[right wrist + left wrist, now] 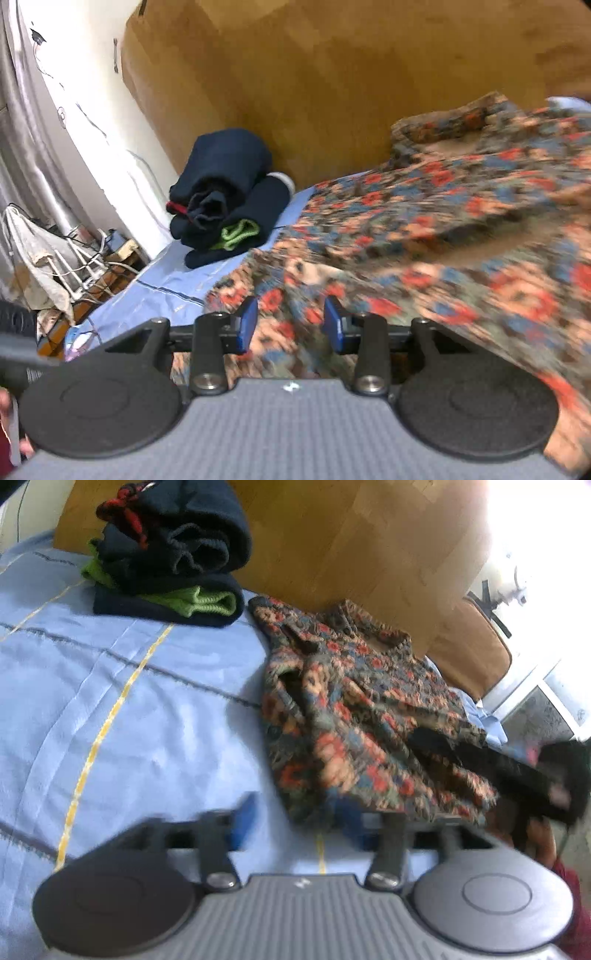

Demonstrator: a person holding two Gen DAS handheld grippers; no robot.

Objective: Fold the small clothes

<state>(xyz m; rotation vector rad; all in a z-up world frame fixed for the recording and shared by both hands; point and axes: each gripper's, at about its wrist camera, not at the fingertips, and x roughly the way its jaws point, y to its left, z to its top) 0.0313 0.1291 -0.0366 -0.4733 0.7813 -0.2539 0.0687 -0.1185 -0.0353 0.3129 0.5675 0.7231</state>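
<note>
Flowery shirt point(354, 716) lay rumpled on blue bed sheet point(129, 701). Left tongs point(295, 823) wide apart, empty. Right tongs point(290, 325) partly apart over shirt, gripping nothing. Dark folded pile point(170, 554) near headboard point(351, 535).

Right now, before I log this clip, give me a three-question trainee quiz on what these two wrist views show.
1. True or false: the floral garment lies on top of the pile of dark folded clothes.
2. Multiple choice: what shows between the right gripper fingers? A) bare blue sheet B) floral cloth C) a green sock
3. Fill in: the surface under the clothes is a light blue ____ with yellow and dark lines.

Key
1. False: the garment lies spread beside the pile, apart from it.
2. B; the pads stand apart and are not pressing on it.
3. Sheet.
</note>
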